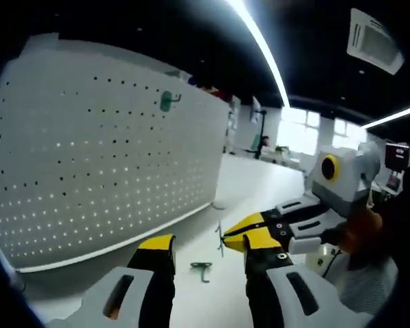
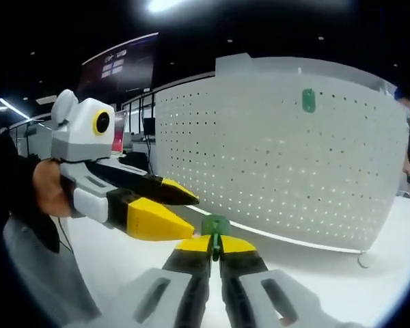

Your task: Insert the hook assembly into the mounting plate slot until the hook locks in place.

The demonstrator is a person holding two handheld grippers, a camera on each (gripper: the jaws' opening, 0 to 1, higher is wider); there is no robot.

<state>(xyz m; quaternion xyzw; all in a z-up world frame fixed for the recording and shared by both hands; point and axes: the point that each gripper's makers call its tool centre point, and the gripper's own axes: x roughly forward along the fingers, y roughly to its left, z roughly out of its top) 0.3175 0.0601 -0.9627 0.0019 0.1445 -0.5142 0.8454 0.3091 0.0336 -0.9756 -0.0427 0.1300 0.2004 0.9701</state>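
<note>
A white pegboard mounting plate [image 1: 109, 171] stands upright on the table, with one green hook [image 1: 166, 101] hanging in its upper rows. From the right gripper view the same plate [image 2: 280, 164] and hung hook [image 2: 308, 100] face me. My right gripper [image 2: 215, 244] is shut on a green hook assembly [image 2: 215, 225], held low in front of the plate and apart from it. That gripper [image 1: 227, 238] enters the left gripper view from the right, with its hook [image 1: 221, 239] seen edge-on. My left gripper [image 1: 208, 249] is open and holds nothing; it shows beside the right one [image 2: 190, 215].
A second loose green hook [image 1: 201, 270] lies on the white table [image 1: 260, 184] between my left jaws. A person's hand [image 2: 48, 188] holds the left gripper. The plate's foot [image 2: 361, 260] rests on the table. Desks and windows stand far behind.
</note>
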